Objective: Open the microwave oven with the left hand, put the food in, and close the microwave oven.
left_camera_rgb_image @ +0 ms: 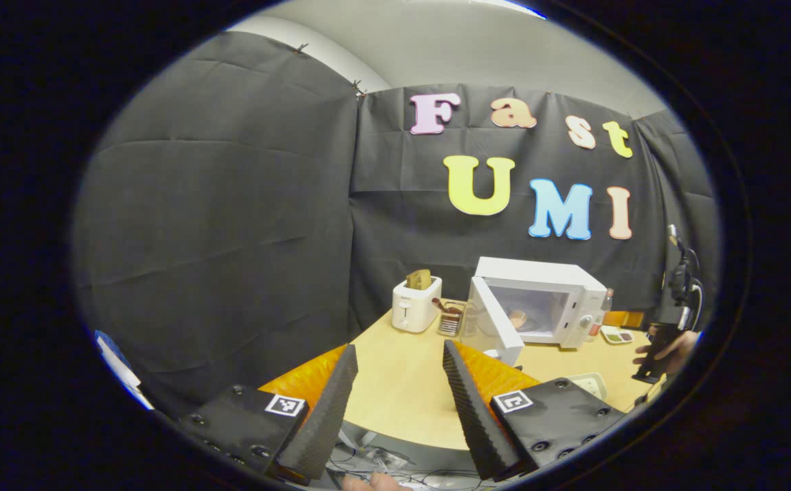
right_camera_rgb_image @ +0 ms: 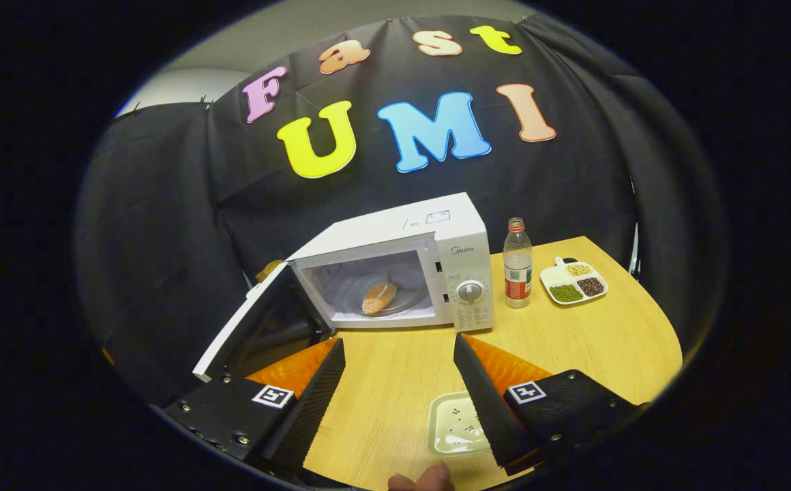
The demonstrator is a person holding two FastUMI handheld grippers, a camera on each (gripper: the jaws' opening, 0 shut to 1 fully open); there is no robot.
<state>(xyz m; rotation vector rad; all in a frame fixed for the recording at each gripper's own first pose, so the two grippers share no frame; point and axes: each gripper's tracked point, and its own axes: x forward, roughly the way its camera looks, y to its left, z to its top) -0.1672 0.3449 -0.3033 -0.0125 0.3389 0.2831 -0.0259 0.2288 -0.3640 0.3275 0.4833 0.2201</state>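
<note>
Tray (right_camera_rgb_image: 451, 424) half-hidden behind fingers (right_camera_rgb_image: 484, 402); microwave (right_camera_rgb_image: 395, 273) open.

- The microwave (right_camera_rgb_image: 395, 262) stands on the table (right_camera_rgb_image: 573, 341), near the cloth wall behind it.
- Its door (right_camera_rgb_image: 245, 327) hangs open to the left side, and the food (right_camera_rgb_image: 378, 298) lies inside on the turntable.
- Just right of the microwave stands a bottle (right_camera_rgb_image: 517, 262), upright; farther right lies a divided dish (right_camera_rgb_image: 573, 281).
- A tray (right_camera_rgb_image: 453, 426) lies on the near part of the table, before the microwave.
- In the left gripper view, a toaster (left_camera_rgb_image: 416, 303) stands left of the microwave, a rack (left_camera_rgb_image: 451, 318) between them.
</note>
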